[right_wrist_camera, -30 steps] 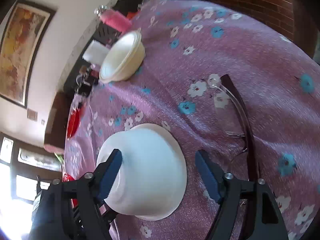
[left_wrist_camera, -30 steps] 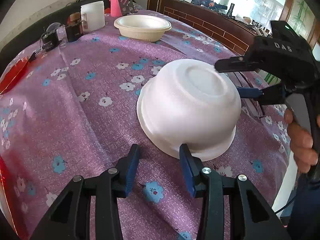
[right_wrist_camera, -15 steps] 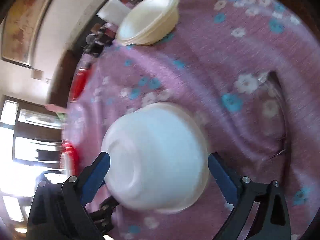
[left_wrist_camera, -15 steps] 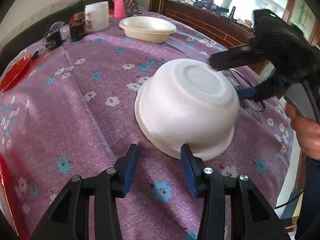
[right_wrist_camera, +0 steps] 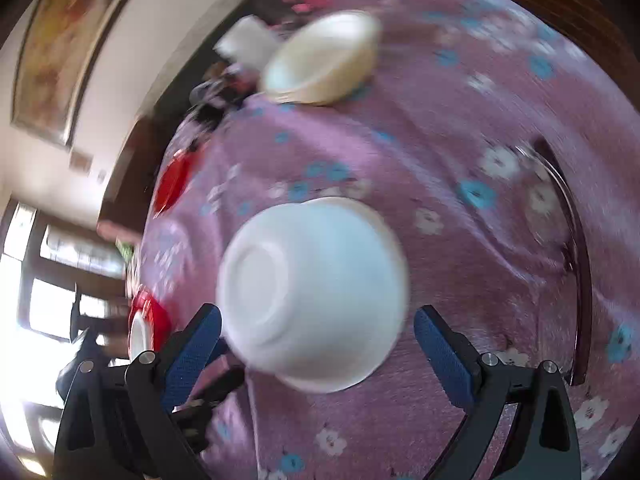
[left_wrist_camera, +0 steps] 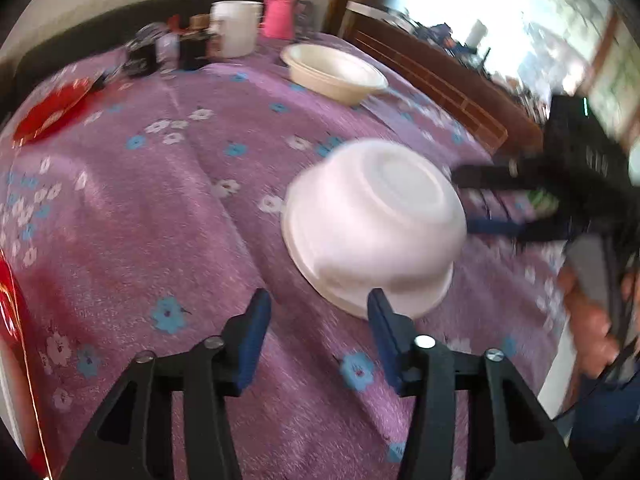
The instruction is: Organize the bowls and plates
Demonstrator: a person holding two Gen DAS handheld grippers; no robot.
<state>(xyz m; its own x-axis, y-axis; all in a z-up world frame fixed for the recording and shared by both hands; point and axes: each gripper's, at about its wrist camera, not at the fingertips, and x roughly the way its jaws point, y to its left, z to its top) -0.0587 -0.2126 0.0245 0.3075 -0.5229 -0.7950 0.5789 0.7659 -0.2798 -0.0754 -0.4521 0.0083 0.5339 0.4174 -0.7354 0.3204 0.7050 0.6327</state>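
A white bowl (left_wrist_camera: 376, 224) lies upside down on the purple flowered tablecloth; it also shows in the right wrist view (right_wrist_camera: 316, 292). My left gripper (left_wrist_camera: 318, 320) is open, just in front of the bowl's near rim, right finger close to it. My right gripper (right_wrist_camera: 316, 344) is open wide, with one finger on each side of the bowl, not closed on it. It shows from the left wrist view (left_wrist_camera: 520, 204) behind the bowl's right side. A cream bowl (left_wrist_camera: 334, 74) stands upright at the far side of the table, also in the right wrist view (right_wrist_camera: 324, 60).
Red plates (left_wrist_camera: 48, 114) lie at the table's left side and near left edge (left_wrist_camera: 12, 320). A white cup (left_wrist_camera: 236, 32), a pink flask (left_wrist_camera: 280, 10) and small dark items stand at the back. Glasses (right_wrist_camera: 560, 208) lie right of the white bowl. A wooden rail (left_wrist_camera: 440, 76) runs along the right.
My right gripper has moved in around the white bowl, which now sits between its fingers. My left gripper has shifted slightly left and stays open near the rim. The view is blurred by motion.
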